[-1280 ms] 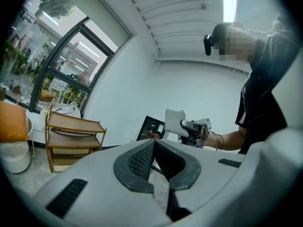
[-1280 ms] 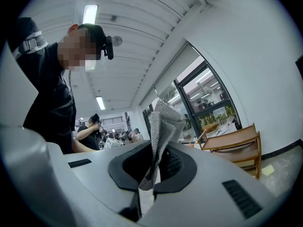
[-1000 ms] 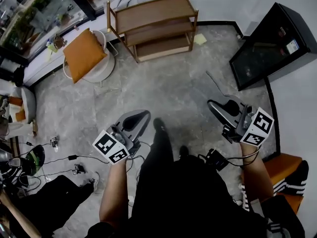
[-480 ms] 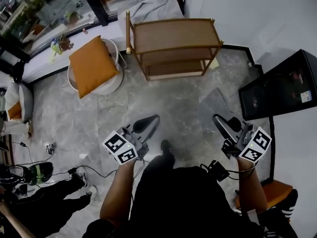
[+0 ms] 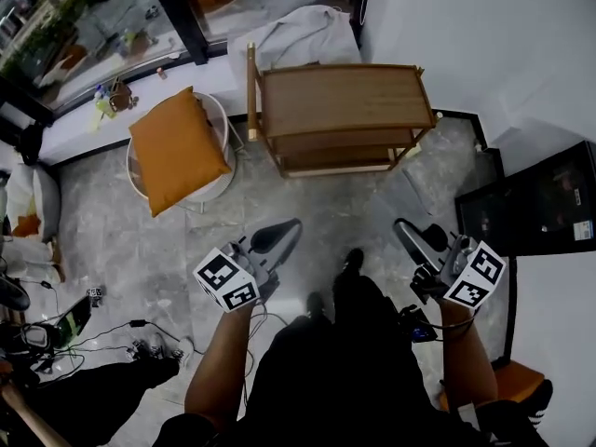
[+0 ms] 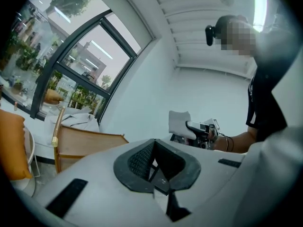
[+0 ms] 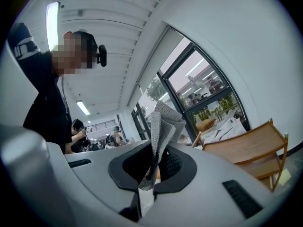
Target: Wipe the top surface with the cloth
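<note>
Two grippers sat low in the head view. The left gripper [image 5: 272, 238] was left of the middle and the right gripper [image 5: 416, 242] was at the lower right. Both were well apart from the wooden shelf [image 5: 340, 96] in the upper middle. The shelf's top [image 5: 345, 84] was bare. An orange cushion [image 5: 177, 147] lay on a round white seat [image 5: 216, 181] to the left of the shelf.

From above, the cloth was too small to make out. The right gripper view showed it well. The right gripper [image 7: 154, 170] had its jaws squeezed tight on a grey woven cloth [image 7: 163, 134]. The cloth was folded and stood up out of the jaws. Its long side ran up and down, and its top end pointed up and leaned a little to the right. The shelf [image 7: 246, 148] showed at the lower right, far behind it.

The left gripper view showed the left gripper [image 6: 154, 168] with its jaws pressed together and nothing between them. Across from it, at the middle right, the cloth [image 6: 180, 123] looked pale and stuck up from the other gripper. The shelf [image 6: 90, 143] was at the lower left.
</note>
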